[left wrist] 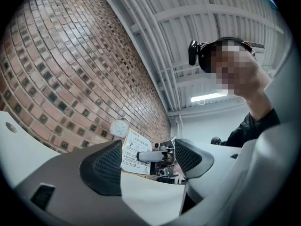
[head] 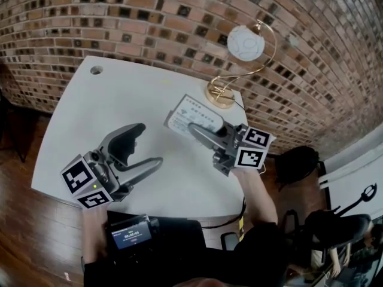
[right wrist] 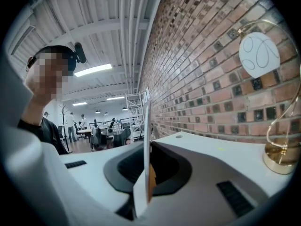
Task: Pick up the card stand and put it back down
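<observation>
Right tongs [right wrist: 148,171] grip card stand [right wrist: 146,121] edge-on (print shows overhead)

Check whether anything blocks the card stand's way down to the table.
Nothing visible does. The right gripper holds the card stand over bare table; the lamp base stands beyond it, the left gripper off aside.

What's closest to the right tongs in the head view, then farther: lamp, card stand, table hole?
1. The card stand, pinched in the right tongs.
2. The lamp, just behind, by the wall.
3. The table hole, far left corner.
</observation>
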A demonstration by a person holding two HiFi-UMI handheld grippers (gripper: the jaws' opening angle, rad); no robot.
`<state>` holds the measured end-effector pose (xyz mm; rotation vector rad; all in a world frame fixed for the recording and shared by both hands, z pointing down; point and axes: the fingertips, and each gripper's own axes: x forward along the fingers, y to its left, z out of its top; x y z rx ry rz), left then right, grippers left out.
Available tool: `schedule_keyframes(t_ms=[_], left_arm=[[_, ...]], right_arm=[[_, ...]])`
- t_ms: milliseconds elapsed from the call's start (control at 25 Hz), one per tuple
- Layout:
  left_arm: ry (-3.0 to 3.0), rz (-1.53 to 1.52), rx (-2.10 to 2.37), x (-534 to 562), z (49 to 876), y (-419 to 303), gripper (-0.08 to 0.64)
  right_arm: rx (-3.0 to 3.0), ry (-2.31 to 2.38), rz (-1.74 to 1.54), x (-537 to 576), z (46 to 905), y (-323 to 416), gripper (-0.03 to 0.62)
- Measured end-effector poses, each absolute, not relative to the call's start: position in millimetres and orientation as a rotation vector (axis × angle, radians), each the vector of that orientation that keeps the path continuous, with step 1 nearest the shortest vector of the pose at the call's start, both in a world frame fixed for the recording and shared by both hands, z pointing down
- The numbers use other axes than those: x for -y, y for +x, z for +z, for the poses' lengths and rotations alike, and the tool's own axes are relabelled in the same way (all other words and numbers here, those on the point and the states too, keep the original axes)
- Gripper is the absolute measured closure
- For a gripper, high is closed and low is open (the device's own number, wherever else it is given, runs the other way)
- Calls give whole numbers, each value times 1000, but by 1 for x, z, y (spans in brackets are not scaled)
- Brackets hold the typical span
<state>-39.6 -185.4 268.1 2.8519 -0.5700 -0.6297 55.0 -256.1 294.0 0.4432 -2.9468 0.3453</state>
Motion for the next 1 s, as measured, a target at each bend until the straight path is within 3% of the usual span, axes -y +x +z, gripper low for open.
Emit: schedule_keyframes(t_ms=[1000], left_arm=[[2891, -265, 633, 311, 277, -24, 209]], right_arm=[[2908, 253, 369, 380, 312, 42, 561]])
